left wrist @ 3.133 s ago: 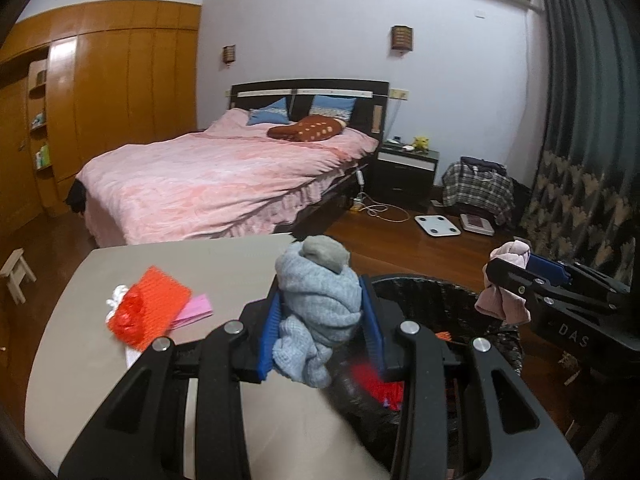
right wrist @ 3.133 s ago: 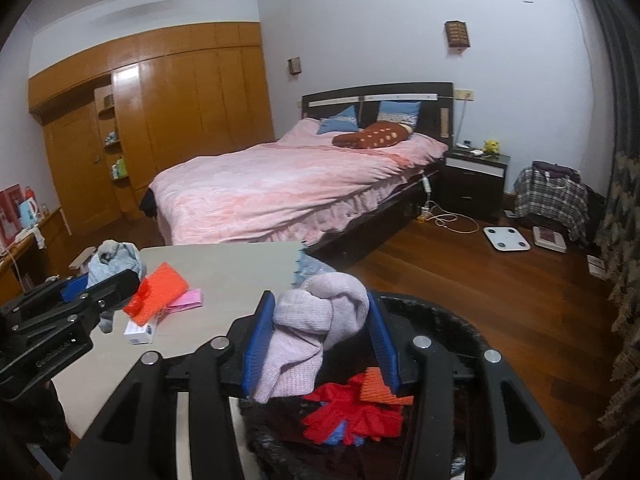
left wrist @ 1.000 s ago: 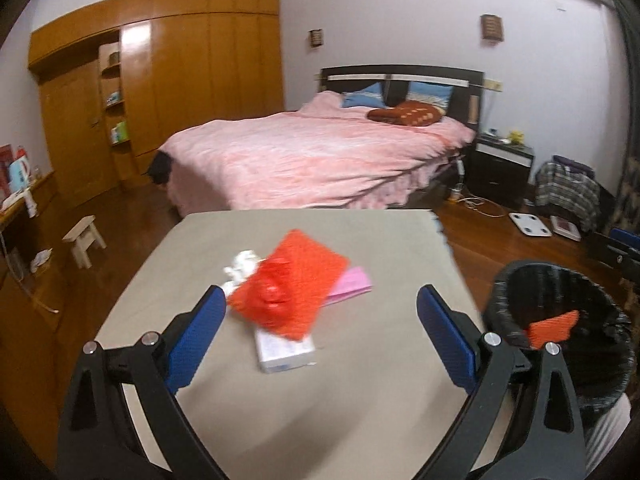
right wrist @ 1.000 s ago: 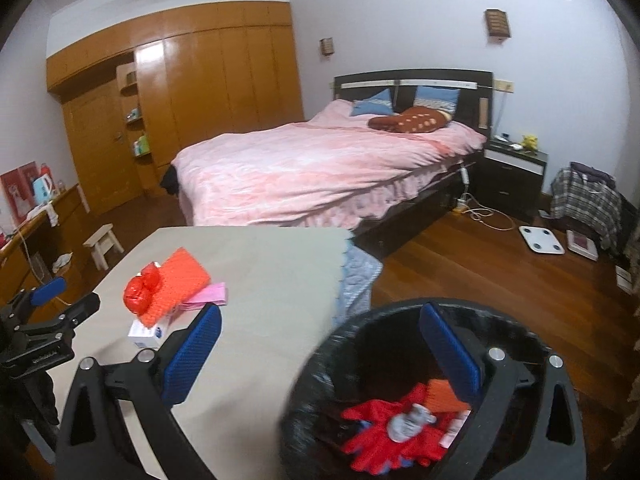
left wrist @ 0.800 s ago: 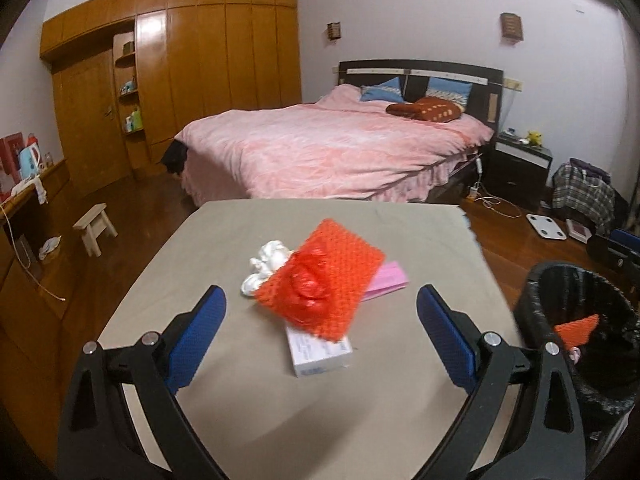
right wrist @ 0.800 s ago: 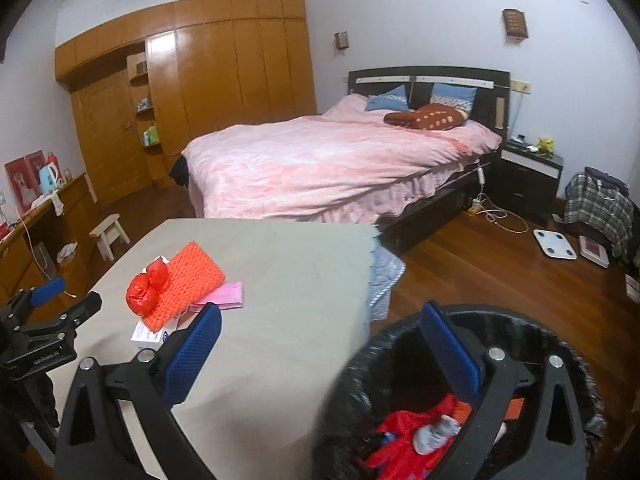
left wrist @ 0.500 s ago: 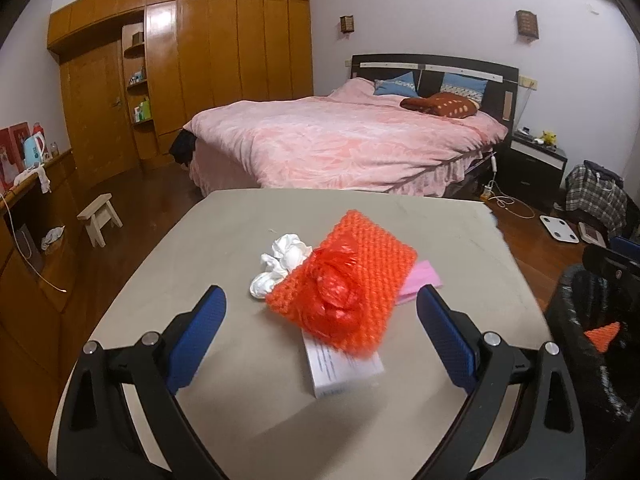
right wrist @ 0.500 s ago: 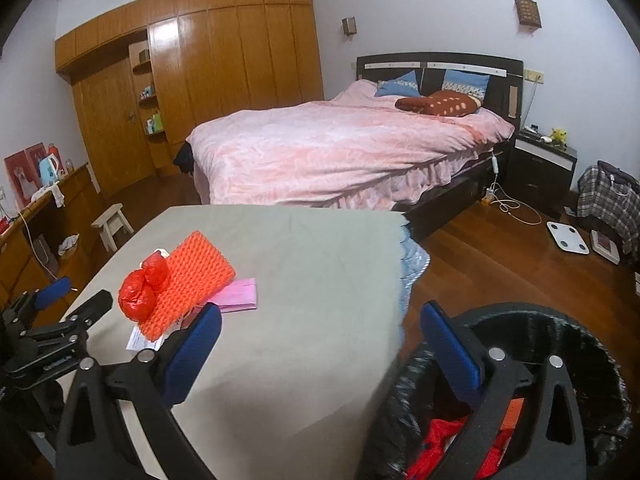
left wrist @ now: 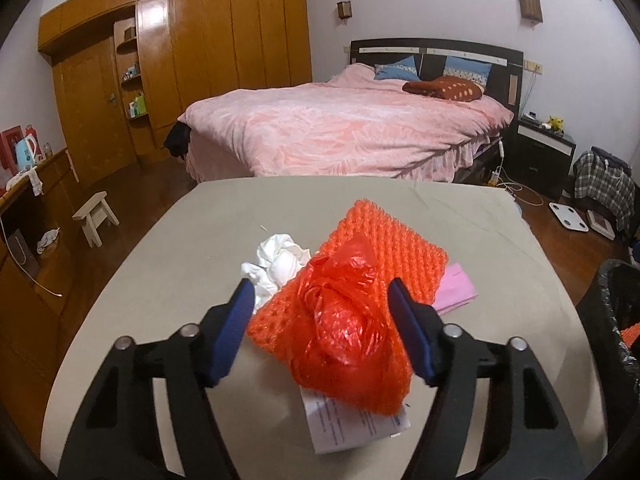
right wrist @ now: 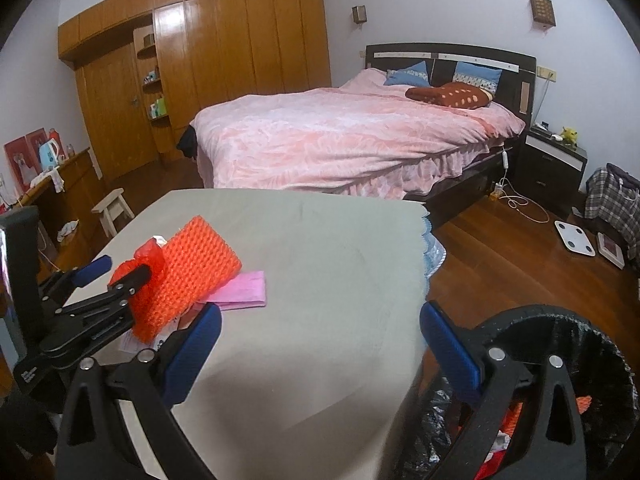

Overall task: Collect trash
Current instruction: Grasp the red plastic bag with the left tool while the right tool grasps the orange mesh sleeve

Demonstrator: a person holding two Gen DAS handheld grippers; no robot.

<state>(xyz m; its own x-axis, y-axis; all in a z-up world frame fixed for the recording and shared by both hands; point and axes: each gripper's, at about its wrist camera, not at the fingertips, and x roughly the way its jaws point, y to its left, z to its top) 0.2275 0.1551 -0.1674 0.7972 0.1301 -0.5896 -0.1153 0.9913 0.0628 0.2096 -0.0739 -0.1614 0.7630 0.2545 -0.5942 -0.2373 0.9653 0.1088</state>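
The left gripper (left wrist: 320,332), fingers apart, brackets the crumpled red plastic bag (left wrist: 340,336) on the bench (left wrist: 500,240); right gripper (right wrist: 318,350) fingers gape beside it

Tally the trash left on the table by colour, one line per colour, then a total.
Orange-red: 2, foam net and crumpled plastic bag
White: 2, crumpled tissue and printed box
Pink: 1, folded paper
Total: 5
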